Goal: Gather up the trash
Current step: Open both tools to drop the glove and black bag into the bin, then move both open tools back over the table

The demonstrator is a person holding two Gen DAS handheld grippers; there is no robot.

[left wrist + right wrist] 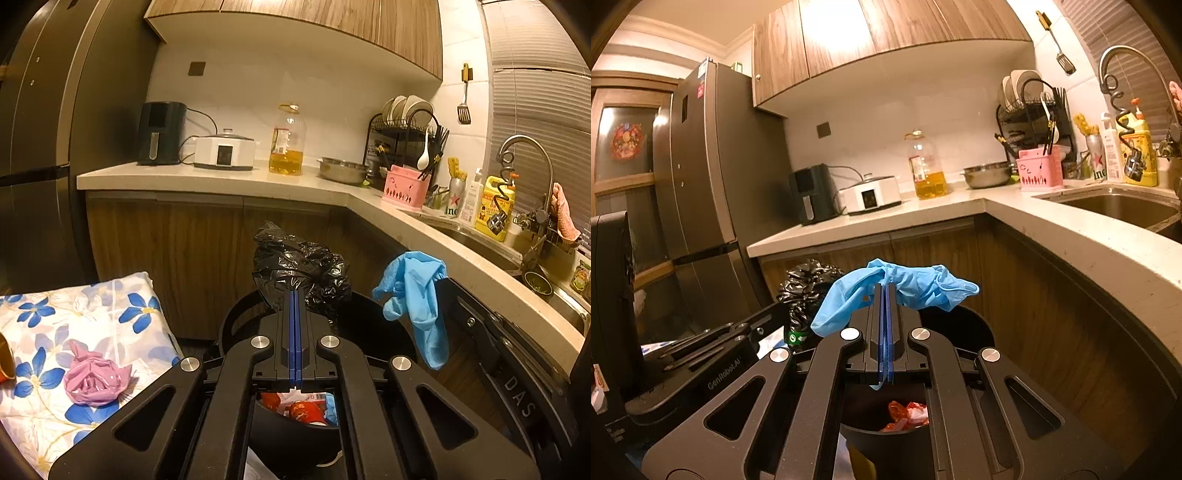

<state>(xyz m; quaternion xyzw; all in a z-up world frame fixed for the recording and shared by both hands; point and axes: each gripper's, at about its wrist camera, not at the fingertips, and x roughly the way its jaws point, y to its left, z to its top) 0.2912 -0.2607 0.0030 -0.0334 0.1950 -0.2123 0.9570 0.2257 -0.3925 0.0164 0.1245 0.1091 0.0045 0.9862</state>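
Nearest, below both grippers, the black bin already holds red wrappers. The right gripper has its jaws clamped on a limp blue glove above the bin; the left gripper pinches a crumpled black bag. Either thin film may cling to the pads on release, or drape over the rim. A pink wad waits on the floral table farther left.

Pretty dim, warm yellow-orange cast everywhere, with light spilling from under the upper cabinets onto the white wall. Heavy fisheye bend and black vignetting at the corners; lower cupboards sit in murky shadow.
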